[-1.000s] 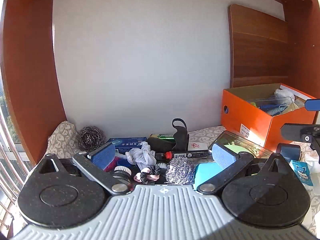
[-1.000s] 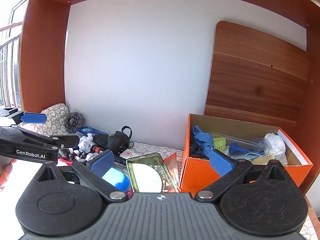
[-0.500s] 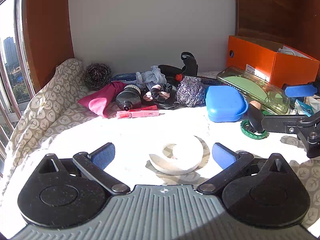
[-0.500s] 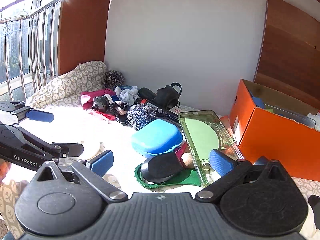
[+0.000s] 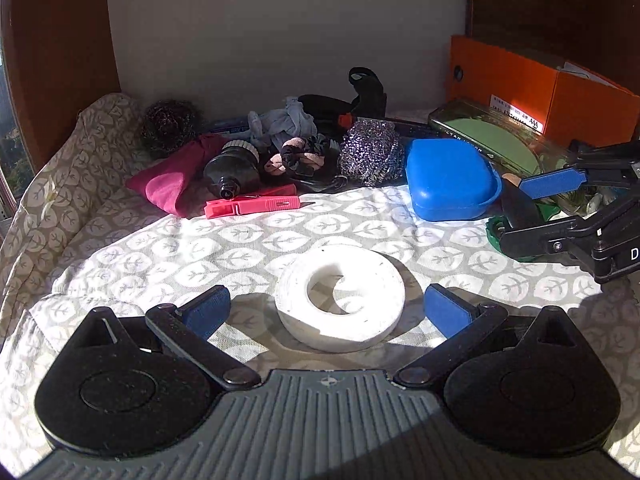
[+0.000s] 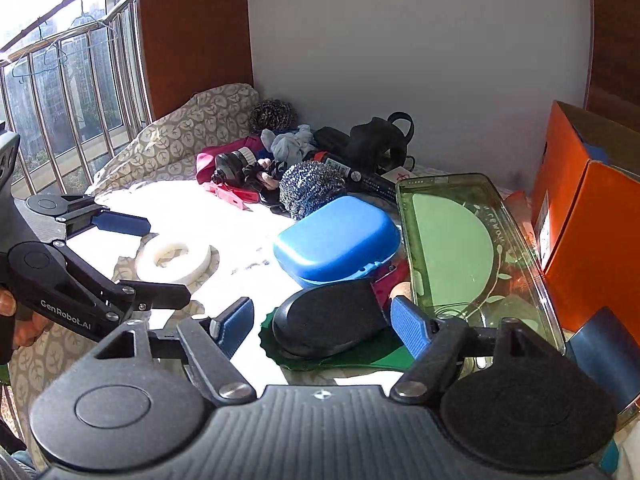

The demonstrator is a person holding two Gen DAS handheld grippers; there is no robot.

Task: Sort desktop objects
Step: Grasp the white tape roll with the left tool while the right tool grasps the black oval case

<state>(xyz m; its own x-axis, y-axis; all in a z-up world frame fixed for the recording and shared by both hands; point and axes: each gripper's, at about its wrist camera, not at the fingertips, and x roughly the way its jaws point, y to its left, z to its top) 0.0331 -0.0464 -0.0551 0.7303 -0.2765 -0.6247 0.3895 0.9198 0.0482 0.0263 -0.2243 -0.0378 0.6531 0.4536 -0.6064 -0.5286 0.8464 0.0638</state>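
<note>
A white ring-shaped roll [image 5: 340, 298] lies flat on the leaf-print cloth. My left gripper [image 5: 326, 310] is open, low over the cloth, with the roll between its blue pads, not touching. The roll shows in the right wrist view [image 6: 173, 256] too, with the left gripper [image 6: 136, 256] around it. My right gripper [image 6: 322, 326] is open over a black oval brush [image 6: 328, 324] on a green mat [image 6: 360, 354]. It appears at the right of the left wrist view [image 5: 560, 208].
At the back lie a blue case [image 5: 450, 180], steel scourers [image 5: 370, 152], a pink clothespin [image 5: 252, 206], a dark bottle [image 5: 232, 168], a magenta cloth [image 5: 172, 178] and hair ties. A green clear tray [image 6: 460, 248] and an orange box [image 6: 592, 232] stand right. Window bars run left.
Both grippers have tilted down from the wall to the table. The left gripper has moved forward and lower, so the white roll now lies between its pads. The right gripper has closed in on the black brush.
</note>
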